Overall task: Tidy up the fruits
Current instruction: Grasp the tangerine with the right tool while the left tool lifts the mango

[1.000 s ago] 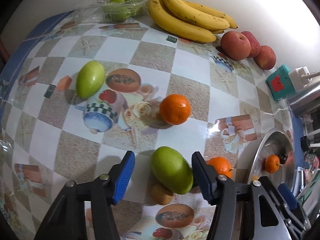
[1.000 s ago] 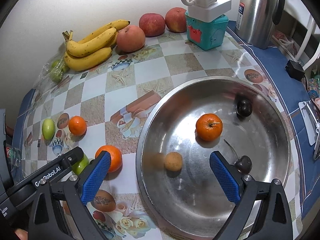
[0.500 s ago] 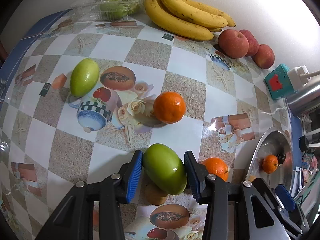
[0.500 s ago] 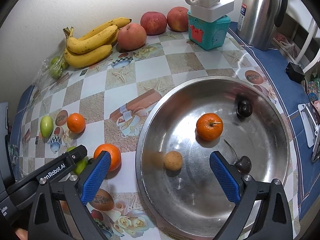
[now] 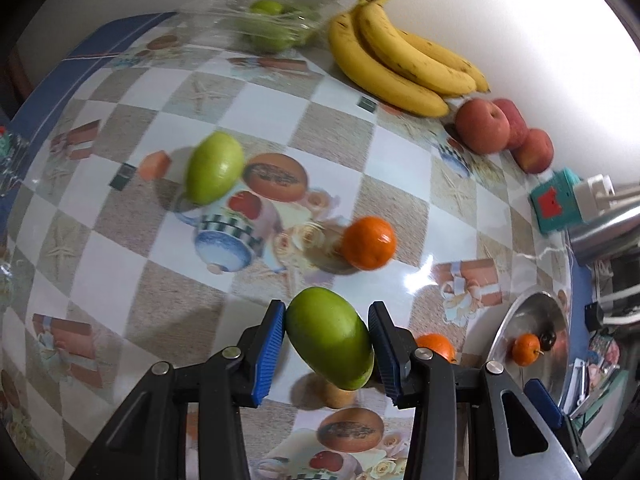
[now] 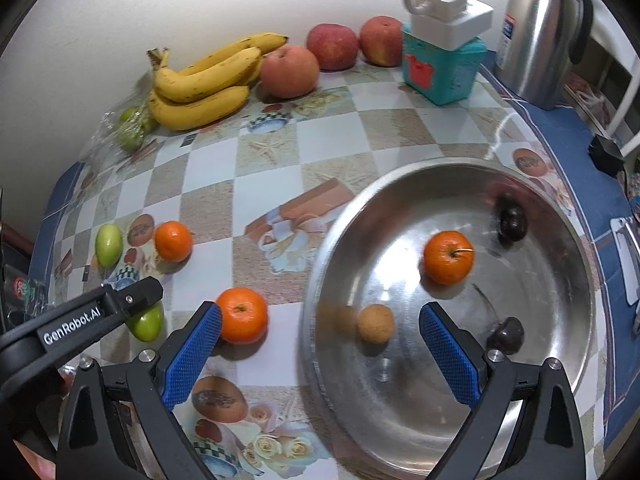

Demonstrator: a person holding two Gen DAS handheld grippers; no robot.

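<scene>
Tiled tablecloth [image 5: 188,312] blurry; left tongs [image 5: 328,338] clamp green mango [image 5: 330,336], hiding small brown fruit [image 5: 340,396]; right tongs [image 6: 320,348] agape.

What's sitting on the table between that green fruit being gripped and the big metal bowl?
One orange, seen best in the right wrist view: it lies between the green fruit and the metal bowl, close to the bowl's rim.

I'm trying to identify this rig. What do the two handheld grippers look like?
Both look alike: black angular plastic frames with silver pivot screws, each ending in two flat fingers faced with ribbed blue pads. The left gripper carries white "GenRobot.AI" lettering along its side, readable from the right wrist view. The right gripper shows no lettering here. No cables or sleeves are visible.
</scene>
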